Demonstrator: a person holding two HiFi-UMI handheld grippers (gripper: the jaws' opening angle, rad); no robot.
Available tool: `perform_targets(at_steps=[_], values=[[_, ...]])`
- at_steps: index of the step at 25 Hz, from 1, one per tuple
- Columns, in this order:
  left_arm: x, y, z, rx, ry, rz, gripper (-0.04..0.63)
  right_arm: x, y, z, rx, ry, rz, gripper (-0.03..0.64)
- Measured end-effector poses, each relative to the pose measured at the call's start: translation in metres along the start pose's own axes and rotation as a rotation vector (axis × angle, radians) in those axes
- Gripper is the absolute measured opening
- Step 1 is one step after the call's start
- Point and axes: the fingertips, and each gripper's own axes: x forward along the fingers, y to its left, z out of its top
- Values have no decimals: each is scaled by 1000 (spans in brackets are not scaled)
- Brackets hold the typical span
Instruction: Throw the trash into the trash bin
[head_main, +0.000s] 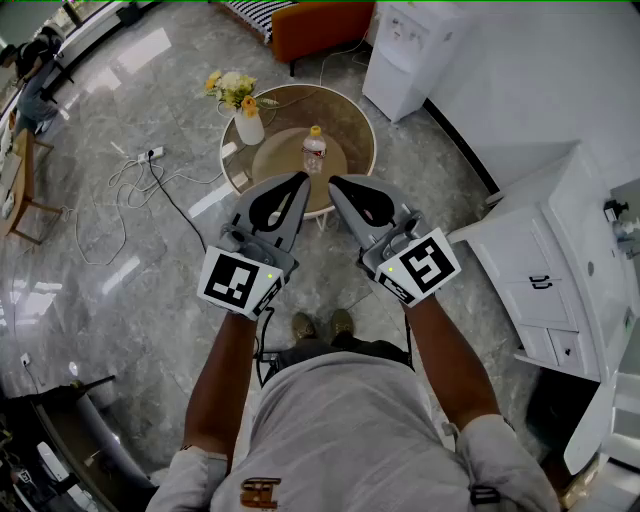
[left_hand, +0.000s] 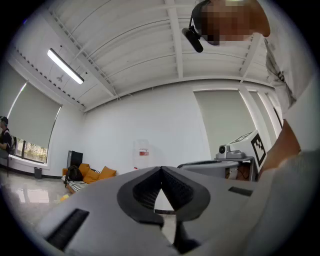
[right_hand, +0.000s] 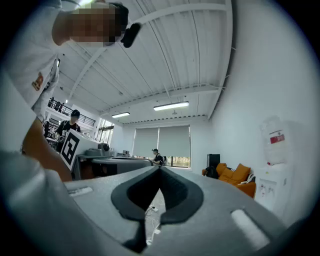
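A small plastic bottle (head_main: 314, 150) with a yellow cap stands upright on a round glass-topped table (head_main: 350, 120) ahead of me. Both grippers hang side by side at chest height above the floor, short of the table and pointing towards it. My left gripper (head_main: 300, 178) is shut with nothing in it; in the left gripper view its tips (left_hand: 161, 169) meet. My right gripper (head_main: 335, 183) is shut and empty too, its tips (right_hand: 160, 169) touching in the right gripper view. I cannot make out a trash bin in any view.
A white vase of flowers (head_main: 243, 108) stands on the table's left side. A water dispenser (head_main: 408, 50) and an orange sofa (head_main: 320, 25) are beyond it. A white cabinet (head_main: 560, 250) runs along the right. Cables (head_main: 140, 180) lie on the floor at left.
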Motion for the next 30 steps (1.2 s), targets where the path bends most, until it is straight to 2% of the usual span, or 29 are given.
perform_targets(at_steps=[9, 30], values=[[-1, 9, -5, -12, -3, -7, 0, 10, 5, -1, -21, -9, 10, 2], [-19, 52, -29, -28, 10, -35, 0, 49, 11, -31, -24, 55, -65, 2]])
